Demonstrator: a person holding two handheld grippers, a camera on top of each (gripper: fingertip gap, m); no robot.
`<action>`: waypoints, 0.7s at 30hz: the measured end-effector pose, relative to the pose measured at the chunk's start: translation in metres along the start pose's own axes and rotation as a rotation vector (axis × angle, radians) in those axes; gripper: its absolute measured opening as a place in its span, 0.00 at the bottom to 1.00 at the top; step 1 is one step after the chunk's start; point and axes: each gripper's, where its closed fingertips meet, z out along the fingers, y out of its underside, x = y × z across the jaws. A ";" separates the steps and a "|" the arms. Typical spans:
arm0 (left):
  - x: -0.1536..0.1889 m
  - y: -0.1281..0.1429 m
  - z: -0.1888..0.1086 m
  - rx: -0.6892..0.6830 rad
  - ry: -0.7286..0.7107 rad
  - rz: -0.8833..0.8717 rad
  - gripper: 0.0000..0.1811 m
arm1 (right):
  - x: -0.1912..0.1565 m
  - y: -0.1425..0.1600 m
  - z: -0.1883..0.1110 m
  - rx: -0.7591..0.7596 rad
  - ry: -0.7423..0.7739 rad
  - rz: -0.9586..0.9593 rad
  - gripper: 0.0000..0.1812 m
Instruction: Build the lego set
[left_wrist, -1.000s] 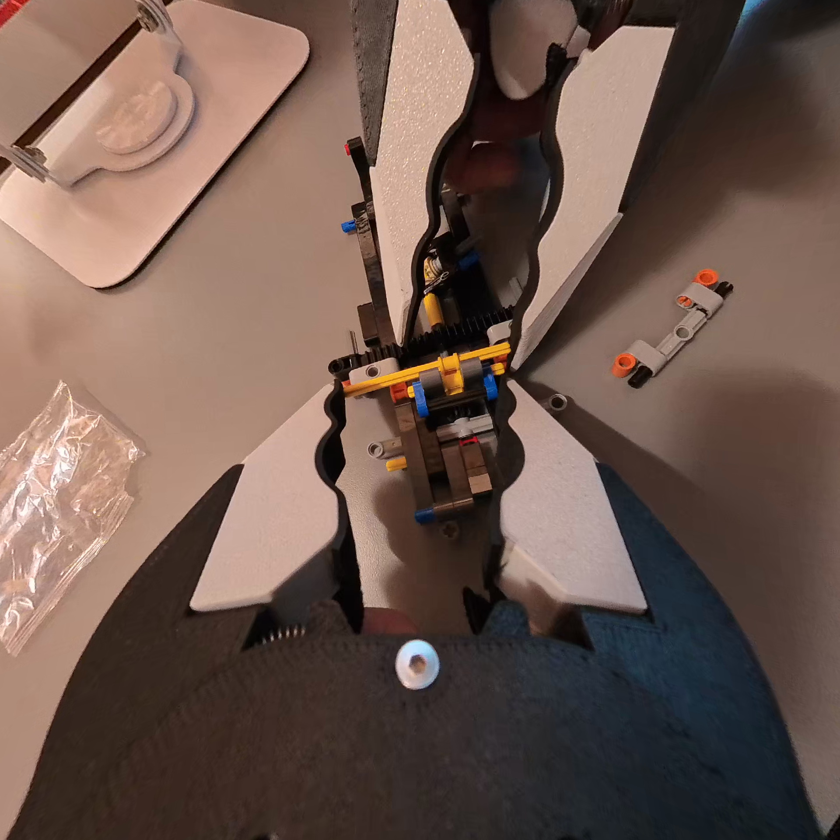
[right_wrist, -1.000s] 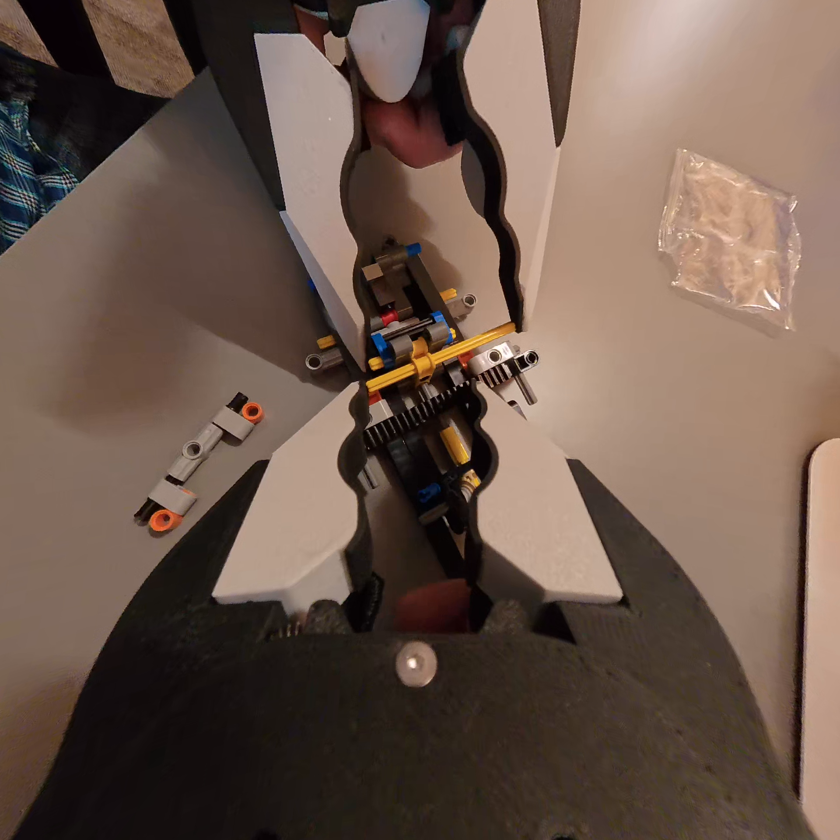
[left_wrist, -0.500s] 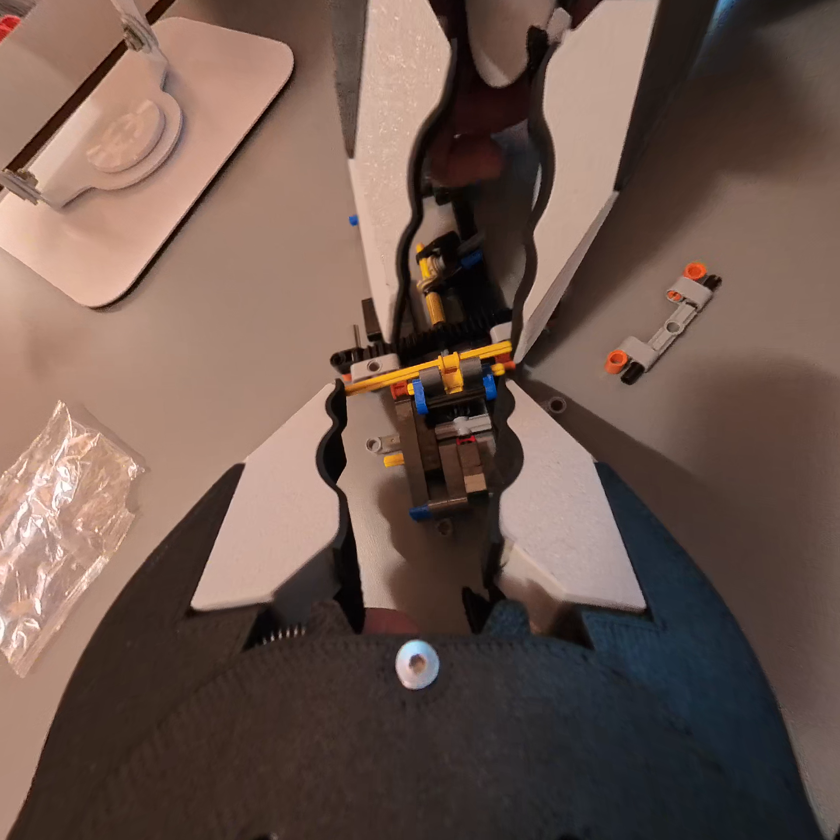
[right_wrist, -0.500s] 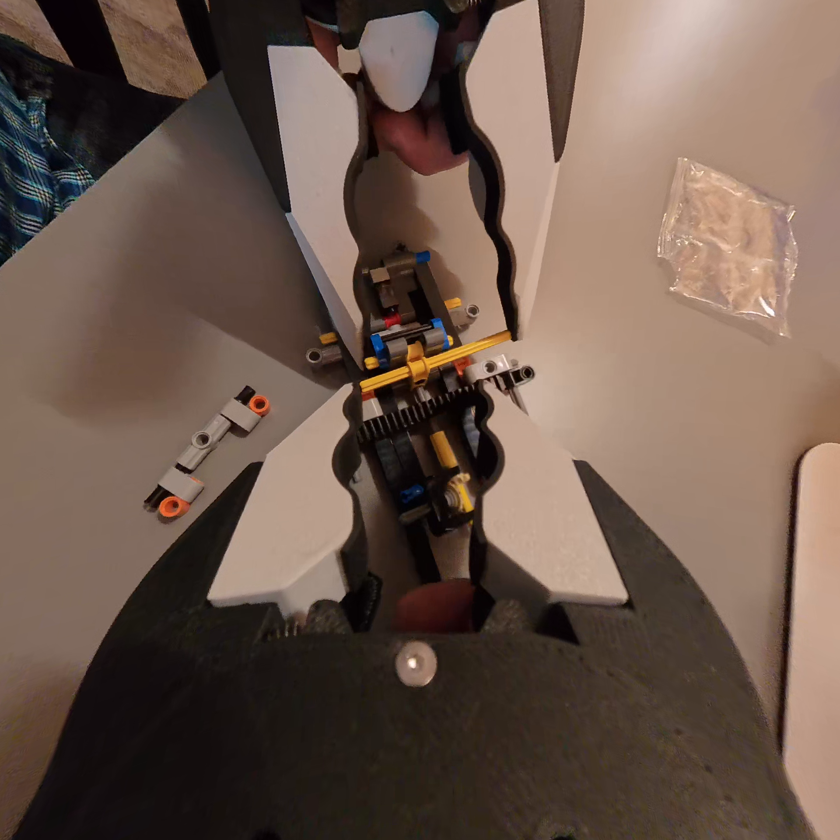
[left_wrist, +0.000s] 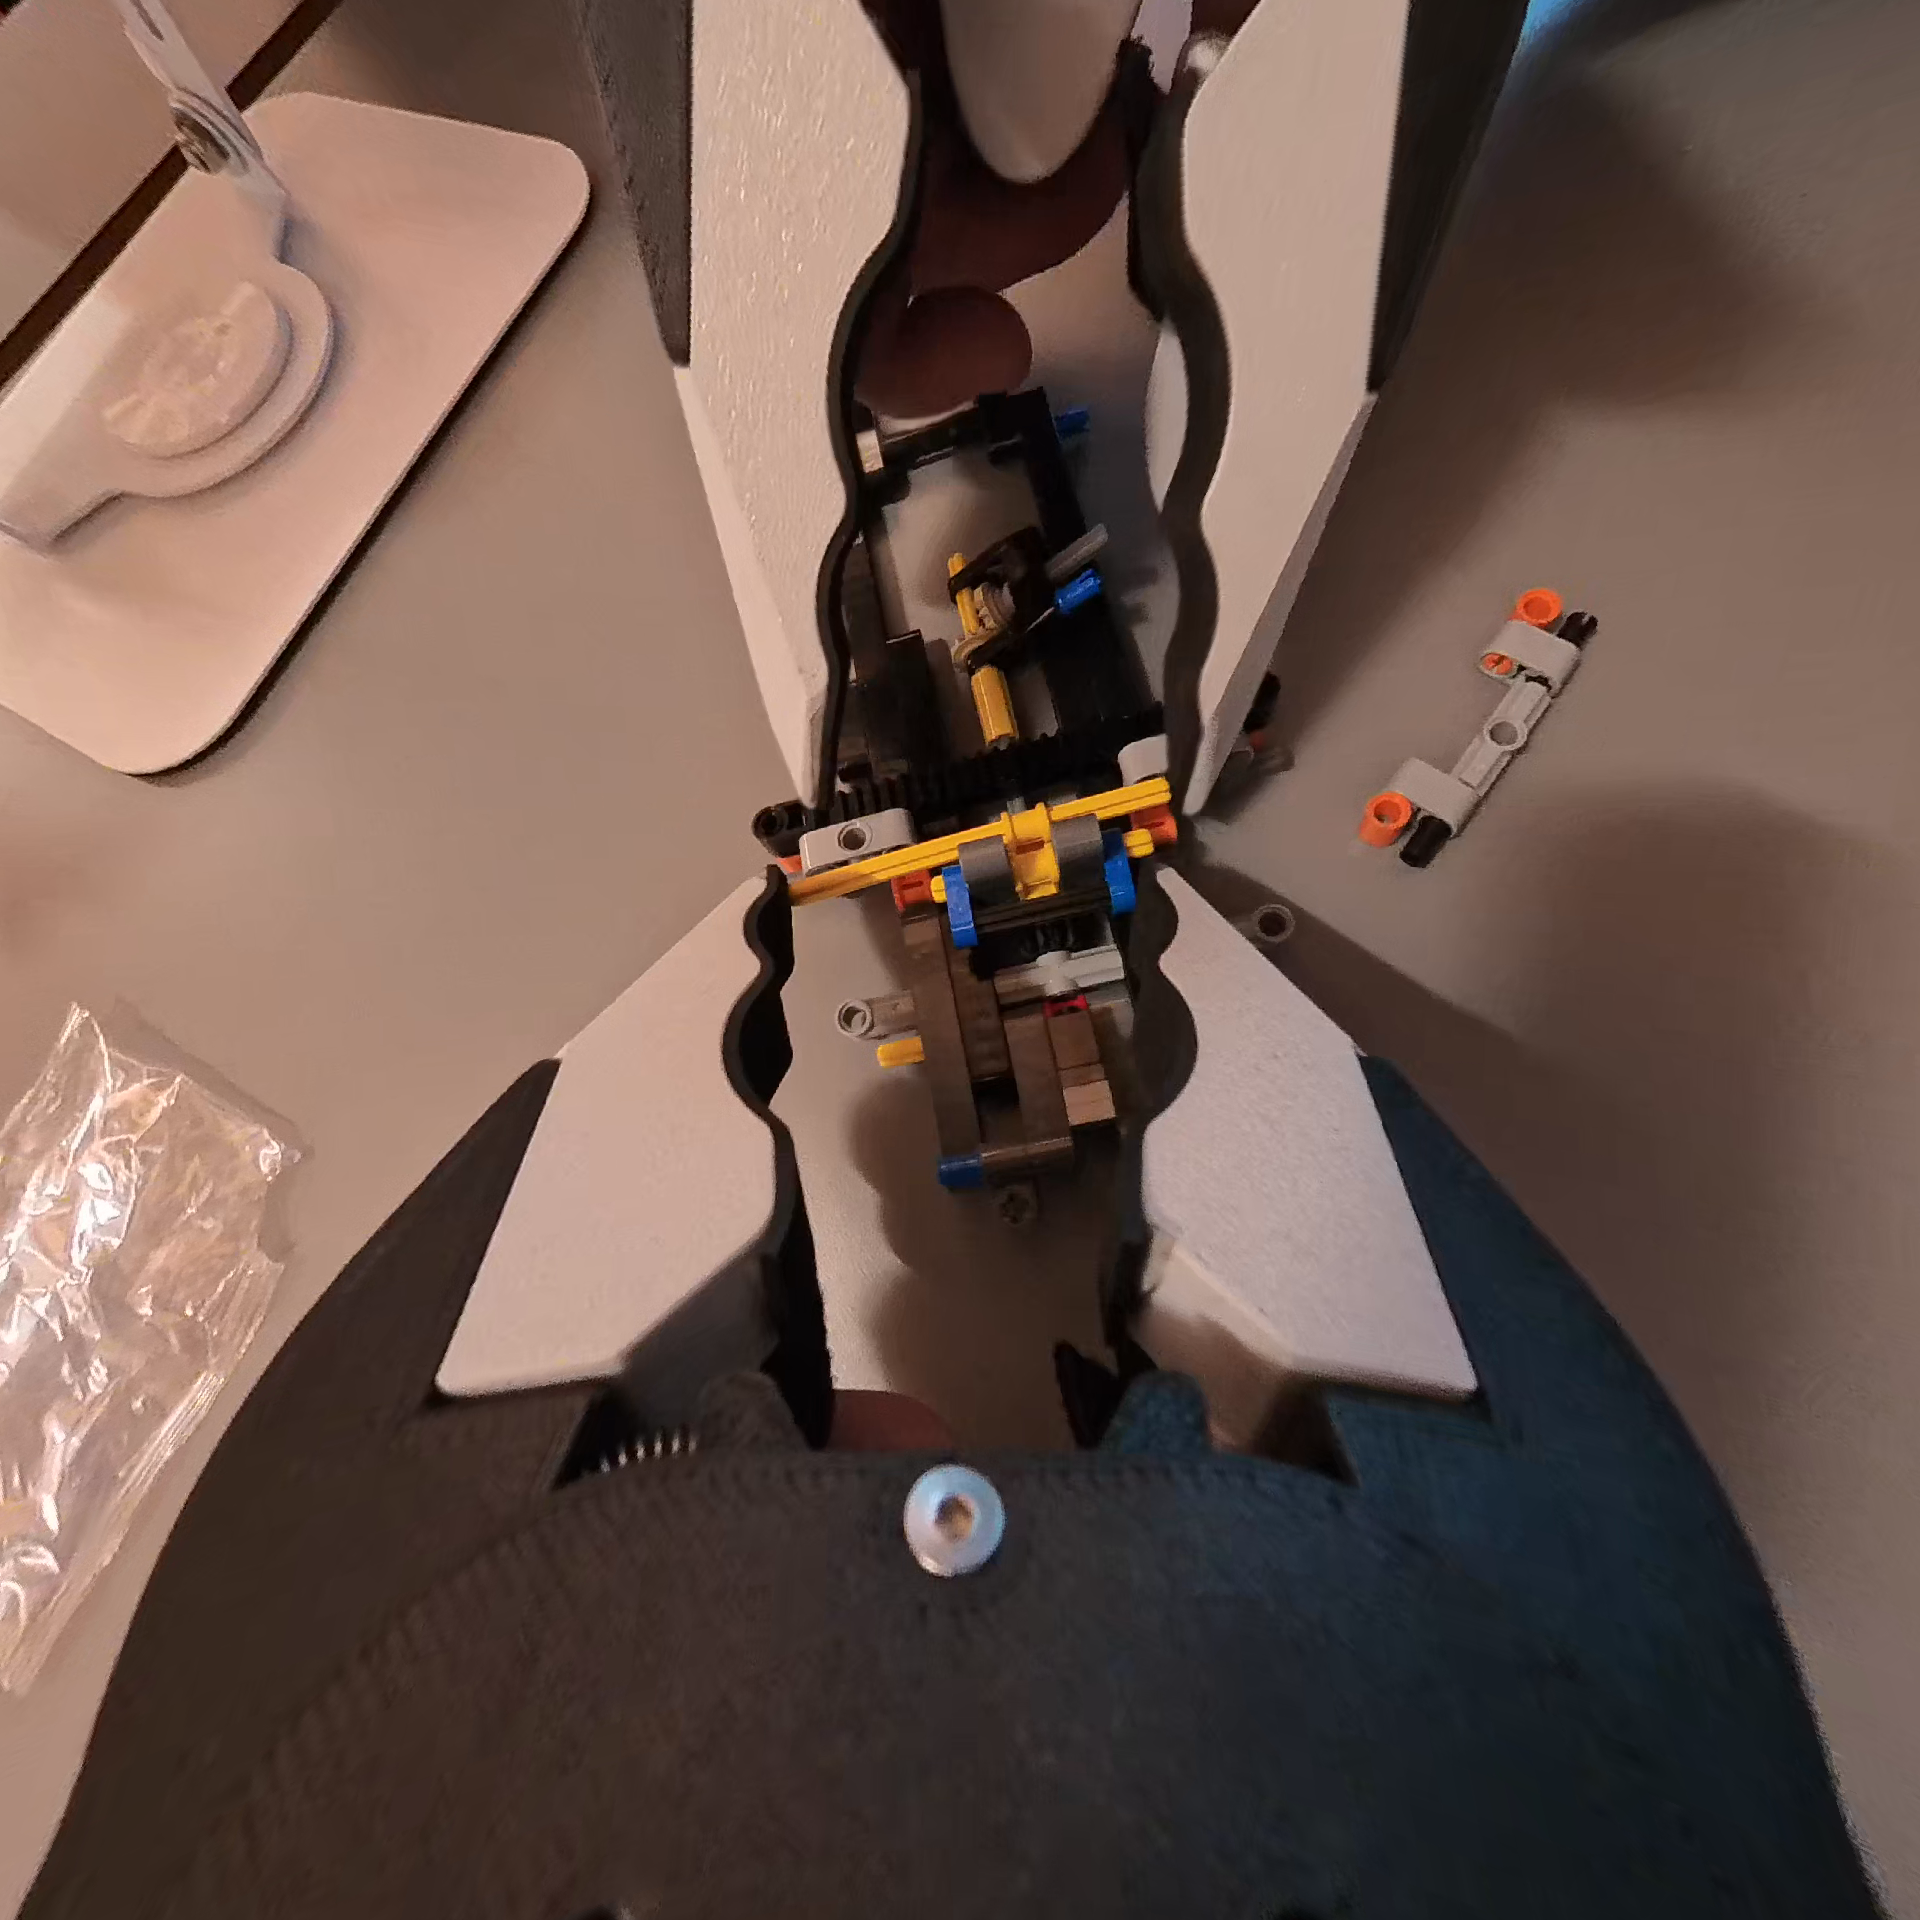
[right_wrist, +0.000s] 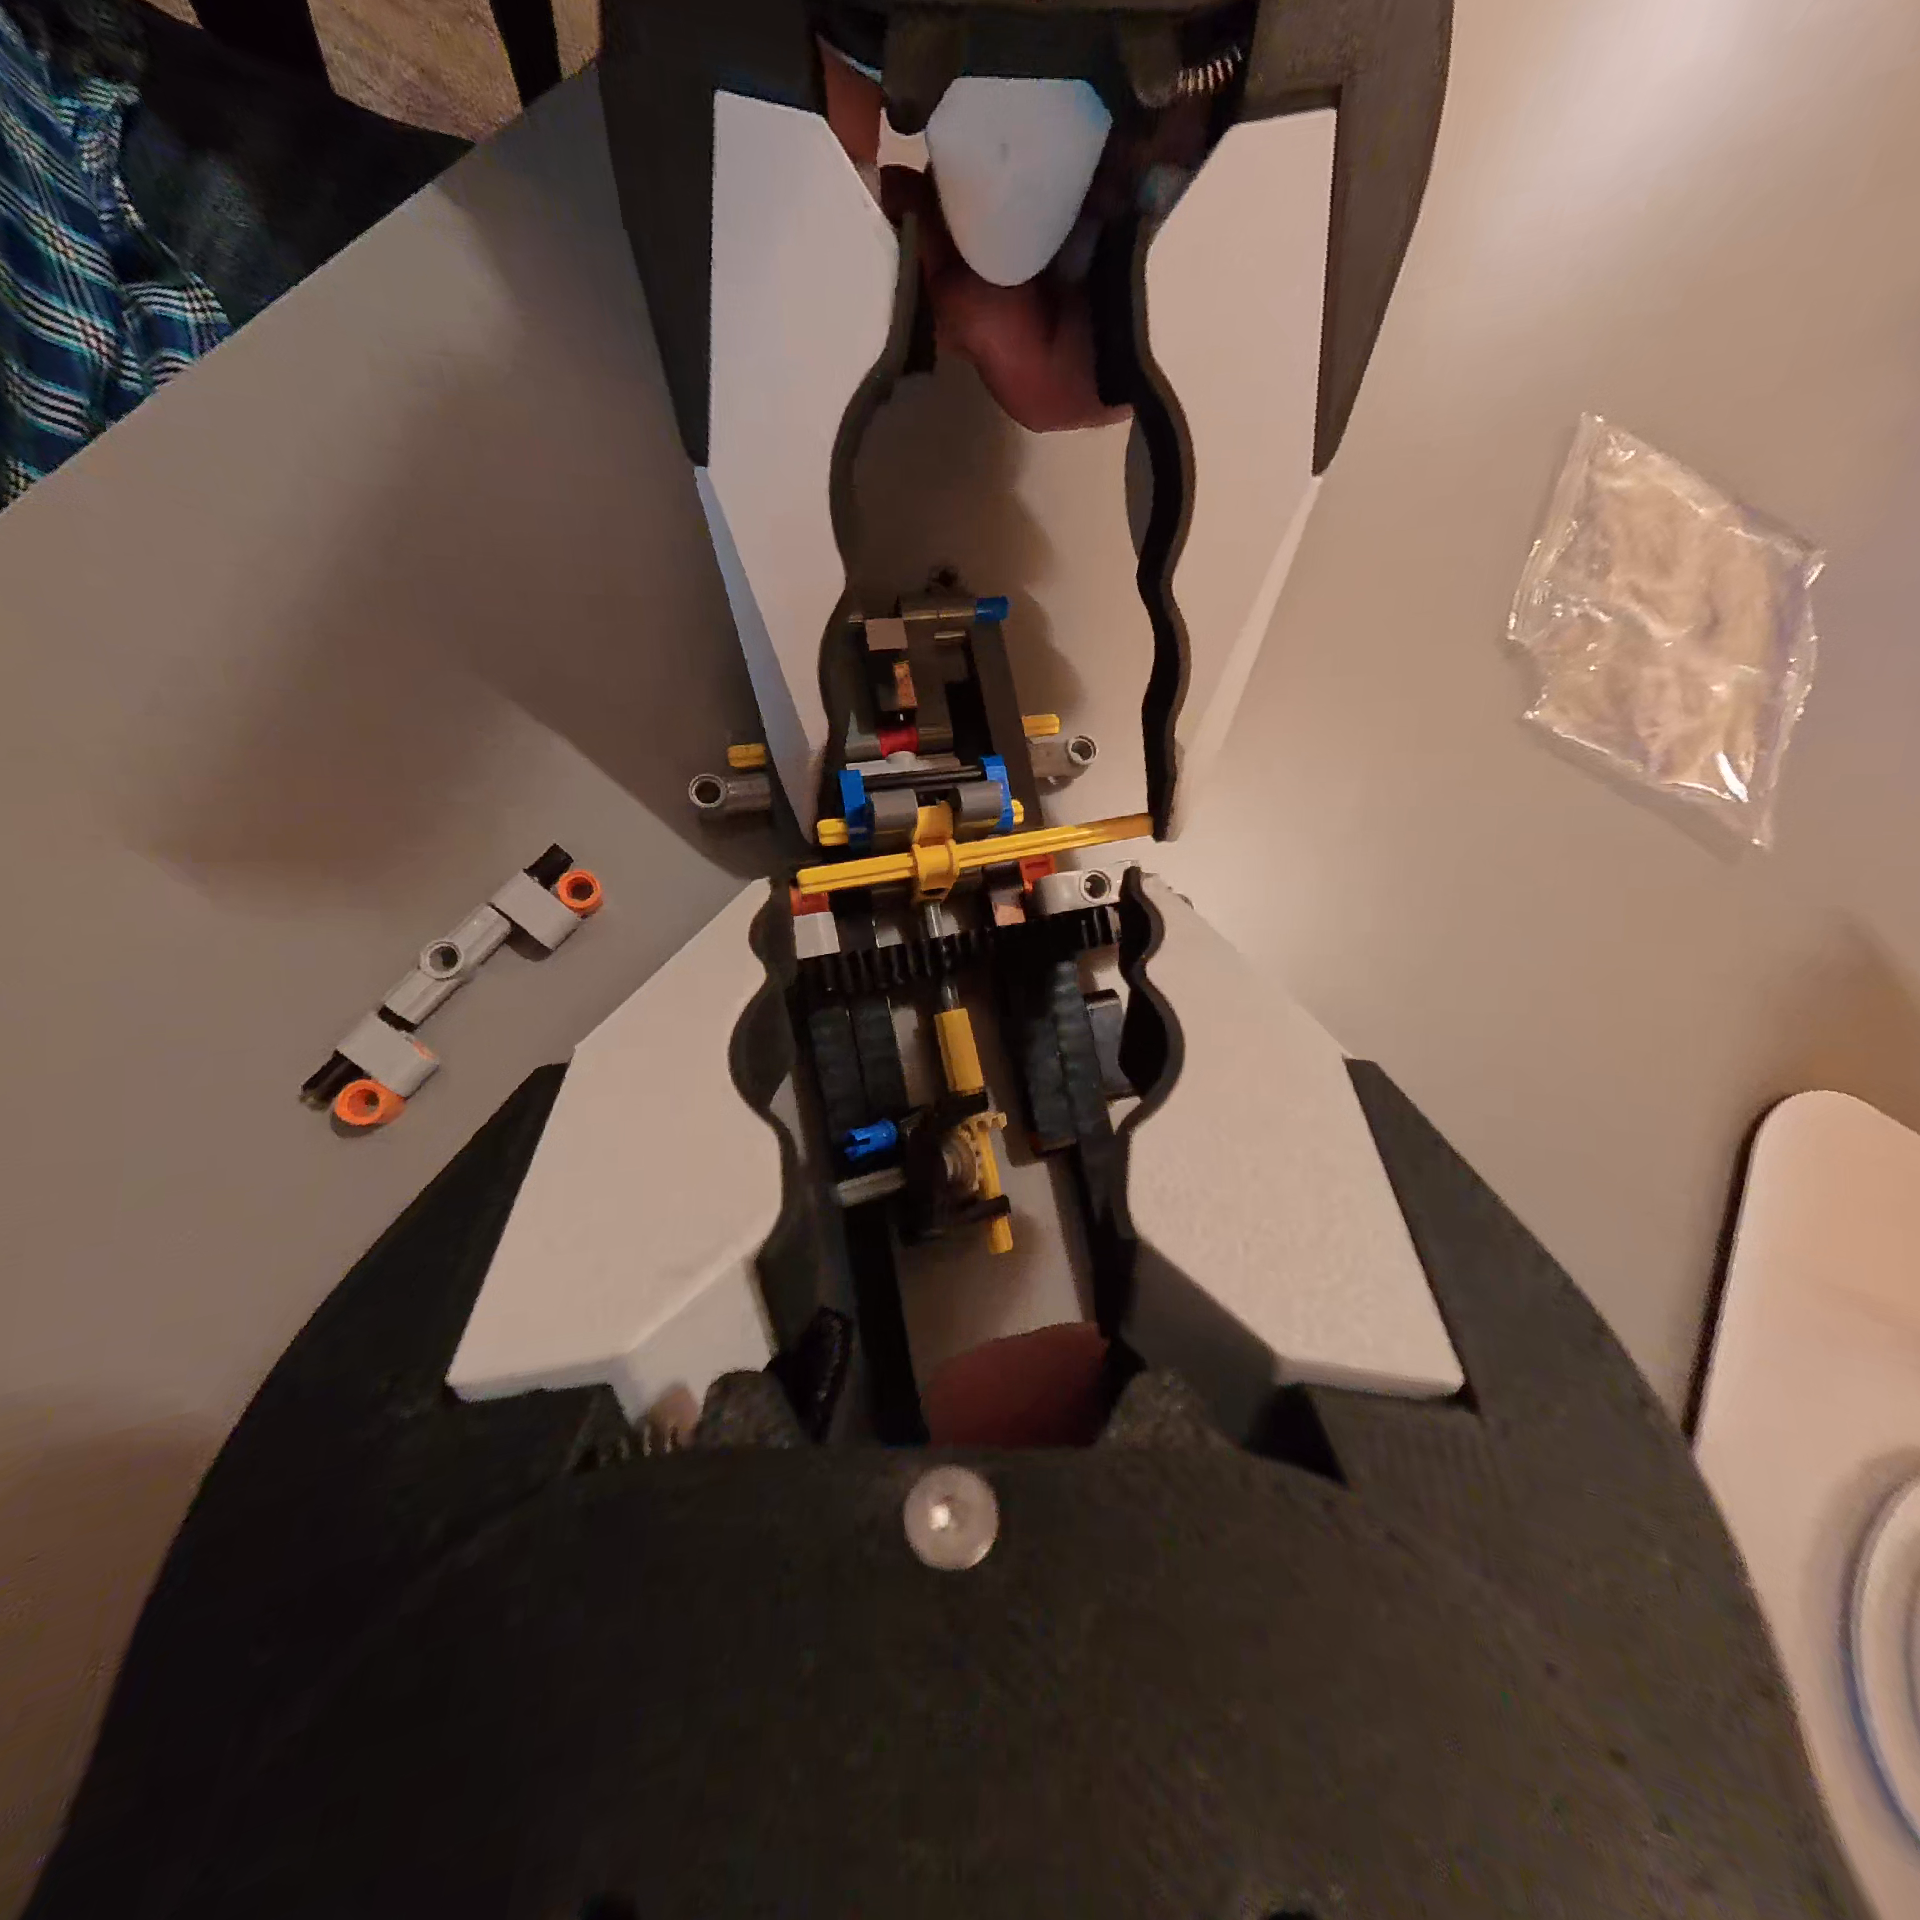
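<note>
Entry, two-jaw hold on the lego model (left_wrist: 997, 935). It lies on the grey table (left_wrist: 416, 831) between my two grippers, which face each other tip to tip over it.

Change over the last second: the right gripper (right_wrist: 951, 894) has slid further along the model. The black toothed rack (right_wrist: 956, 951) sat at its fingertips a second ago; now the rack and the frame behind it lie well inside its jaws. Those jaws are narrow and appear to press both sides of the black frame. The left gripper (left_wrist: 966, 894) has hardly moved. Its jaws are moderately apart around the grey end, the right pad against the model and a gap at the left pad, so I judge no clamp there.

Meaning: I judge this a regrip for a firmer hold before the next part goes on. The loose grey-and-orange link (left_wrist: 1475, 743) lies untouched, near the model on the right.

View differences: the right wrist view shows the black tyres (right_wrist: 852, 1039) inside the frame and a plaid cloth (right_wrist: 83, 260) beyond the table edge. The left wrist view shows neither. It does show the pale stand base (left_wrist: 260, 416) far left. The clear bag (left_wrist: 114, 1247) shows in both.
</note>
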 end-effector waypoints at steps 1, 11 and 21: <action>0.000 0.000 0.000 0.000 0.003 0.004 0.35 | 0.000 0.000 -0.002 0.001 -0.001 -0.008 0.34; 0.001 0.000 0.001 0.002 0.036 0.003 0.36 | -0.019 0.009 -0.004 -0.025 -0.131 -0.012 0.38; 0.001 0.000 0.002 0.009 0.034 0.005 0.35 | -0.018 0.009 -0.002 -0.028 -0.133 -0.007 0.31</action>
